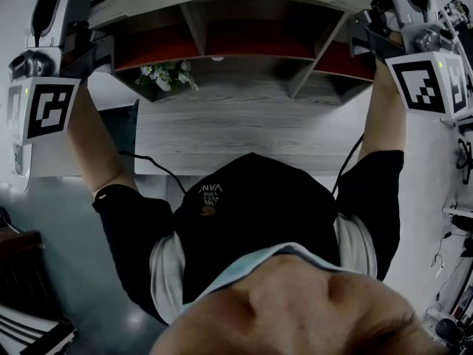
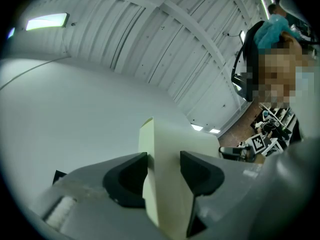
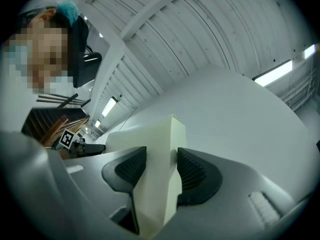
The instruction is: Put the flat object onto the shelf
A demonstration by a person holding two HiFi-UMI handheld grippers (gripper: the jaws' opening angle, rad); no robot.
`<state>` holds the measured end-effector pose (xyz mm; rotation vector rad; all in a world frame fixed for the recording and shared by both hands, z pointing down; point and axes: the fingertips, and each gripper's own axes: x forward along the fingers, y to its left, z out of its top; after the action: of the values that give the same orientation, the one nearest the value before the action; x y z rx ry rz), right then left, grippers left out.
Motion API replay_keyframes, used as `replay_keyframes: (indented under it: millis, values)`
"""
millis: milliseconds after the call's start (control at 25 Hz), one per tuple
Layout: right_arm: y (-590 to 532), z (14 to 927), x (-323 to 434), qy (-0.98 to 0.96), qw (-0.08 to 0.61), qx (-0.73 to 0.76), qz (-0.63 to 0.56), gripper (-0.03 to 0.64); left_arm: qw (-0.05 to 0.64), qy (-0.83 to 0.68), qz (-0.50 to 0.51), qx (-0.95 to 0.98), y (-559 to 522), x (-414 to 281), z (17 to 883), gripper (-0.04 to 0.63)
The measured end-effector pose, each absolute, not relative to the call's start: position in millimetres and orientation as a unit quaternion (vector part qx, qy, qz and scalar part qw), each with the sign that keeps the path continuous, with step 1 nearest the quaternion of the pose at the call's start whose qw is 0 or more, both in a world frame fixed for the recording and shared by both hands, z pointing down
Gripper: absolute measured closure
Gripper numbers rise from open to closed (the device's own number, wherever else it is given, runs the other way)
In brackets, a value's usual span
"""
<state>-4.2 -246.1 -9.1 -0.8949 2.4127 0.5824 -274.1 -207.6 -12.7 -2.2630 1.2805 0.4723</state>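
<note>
Now left gripper (image 2: 164,168), right gripper (image 3: 161,167) both clamp pale panel (image 2: 172,140)

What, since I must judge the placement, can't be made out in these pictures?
- Cream panel: absent from head view; gripper views show only the gripped ends.
- Shelf: head view, top cut off, outer bays behind left gripper and right gripper.
- Desk: near edge hidden by the person's torso.

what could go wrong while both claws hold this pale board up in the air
The board is pinched at its ends by the left claw and right claw; if either slips, it may tilt or drop. Coming down, it might knock the plant by the shelf.
</note>
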Motion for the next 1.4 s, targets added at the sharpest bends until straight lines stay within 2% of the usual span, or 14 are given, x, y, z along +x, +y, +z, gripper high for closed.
replay_keyframes:
  millis: [1400]
  values:
    - [-356.7, 9.8, -43.4, 0.906, 0.163, -0.351, 0.172, 0.437, 0.229, 0.484, 0.147, -0.832, -328.9, -319.7, 7.7, 0.391]
